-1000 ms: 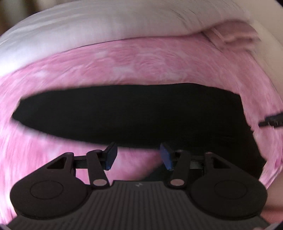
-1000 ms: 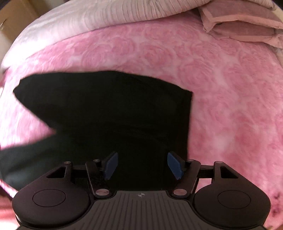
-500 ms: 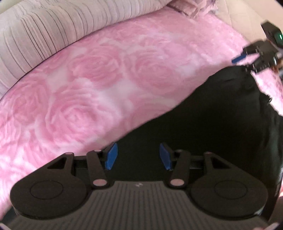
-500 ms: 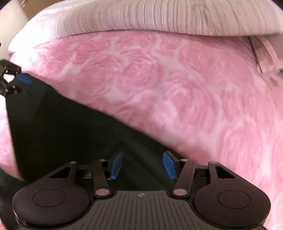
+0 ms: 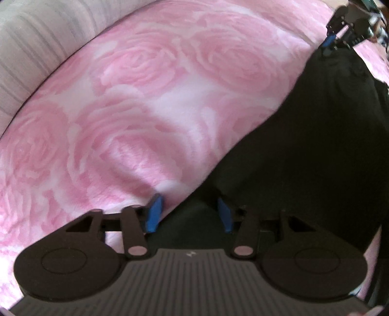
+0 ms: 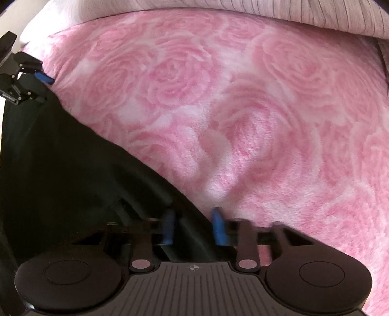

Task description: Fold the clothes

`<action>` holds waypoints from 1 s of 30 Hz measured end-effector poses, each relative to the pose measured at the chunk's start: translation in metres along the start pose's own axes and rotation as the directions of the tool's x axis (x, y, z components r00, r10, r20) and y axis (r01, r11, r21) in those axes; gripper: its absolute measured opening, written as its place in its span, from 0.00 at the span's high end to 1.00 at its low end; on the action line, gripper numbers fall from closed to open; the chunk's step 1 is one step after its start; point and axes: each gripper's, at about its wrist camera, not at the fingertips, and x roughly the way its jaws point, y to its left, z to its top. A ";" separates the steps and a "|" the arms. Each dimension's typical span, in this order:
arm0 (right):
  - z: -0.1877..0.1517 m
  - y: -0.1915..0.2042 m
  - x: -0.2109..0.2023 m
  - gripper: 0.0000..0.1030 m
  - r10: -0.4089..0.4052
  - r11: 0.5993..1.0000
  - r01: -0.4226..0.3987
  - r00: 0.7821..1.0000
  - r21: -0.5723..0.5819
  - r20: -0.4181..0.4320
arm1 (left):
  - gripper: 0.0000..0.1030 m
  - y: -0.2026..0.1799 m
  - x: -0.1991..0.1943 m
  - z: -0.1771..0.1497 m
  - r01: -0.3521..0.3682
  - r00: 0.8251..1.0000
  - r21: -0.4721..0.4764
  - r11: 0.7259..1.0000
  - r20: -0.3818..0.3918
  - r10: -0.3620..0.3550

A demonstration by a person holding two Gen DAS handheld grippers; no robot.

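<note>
Since a second ago both my claws have dropped close to the bed and now sit at two corners of the black garment, which earlier lay farther off across the pink rose blanket. From the left wrist, my left claw (image 5: 188, 214) points steeply down at the edge of the black garment (image 5: 304, 150); its jaws have just been closing, yet the blue pads (image 5: 153, 214) are apart, one over the pink blanket (image 5: 145, 97) and the other over the dark cloth, with the garment's edge running between them, so it is not clenched on anything. The cloth spreads up and to the right from there, and at its far corner I can see my right claw (image 5: 328, 45), small and near the frame's top right. A striped grey quilt (image 5: 31, 48) lies along the upper left. From the right wrist, my right claw (image 6: 193, 227) has also just been closing, and its pads (image 6: 220, 226) look blurred and drawn in toward each other, with a fold of the garment (image 6: 60, 158) between them; I cannot tell whether they press on it. The black cloth fills the left side, lying on the blanket (image 6: 267, 109), and my left claw (image 6: 45, 78) shows at the garment's upper left corner. The striped quilt (image 6: 316, 14) runs along the top.
</note>
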 end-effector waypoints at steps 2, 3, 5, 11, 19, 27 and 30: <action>-0.002 0.003 -0.005 0.98 0.001 1.000 -0.001 1.000 -0.020 0.003 | 0.97 -0.009 -0.003 0.001 -0.018 1.000 0.038 0.999 -0.010 0.018; -0.005 0.007 -0.008 0.98 -0.013 0.999 0.014 1.000 -0.041 0.013 | 0.98 -0.016 -0.004 0.002 -0.046 0.999 0.074 0.996 -0.014 0.047; -0.010 0.018 -0.016 0.99 -0.046 0.996 0.048 0.998 -0.075 0.035 | 0.99 -0.033 -0.012 -0.002 -0.129 0.992 0.126 0.984 0.008 0.129; -0.049 0.073 -0.075 0.99 -0.178 0.969 0.207 0.964 -0.136 0.200 | 0.99 -0.082 -0.081 -0.040 -0.307 0.937 -0.087 0.948 0.144 0.317; -0.167 0.194 -0.166 0.99 -0.228 0.921 0.319 0.907 -0.225 0.353 | 0.99 -0.244 -0.188 -0.164 -0.277 0.906 -0.480 0.832 0.158 0.393; -0.293 0.251 -0.115 0.80 -0.316 0.918 0.326 0.945 -0.227 0.079 | 0.93 -0.366 -0.142 -0.241 -0.218 0.964 -0.744 0.631 -0.063 0.259; -0.313 0.239 -0.127 0.73 -0.268 0.963 0.266 0.959 0.040 0.086 | 0.67 -0.368 -0.153 -0.248 -0.191 0.960 -0.819 0.541 -0.041 0.277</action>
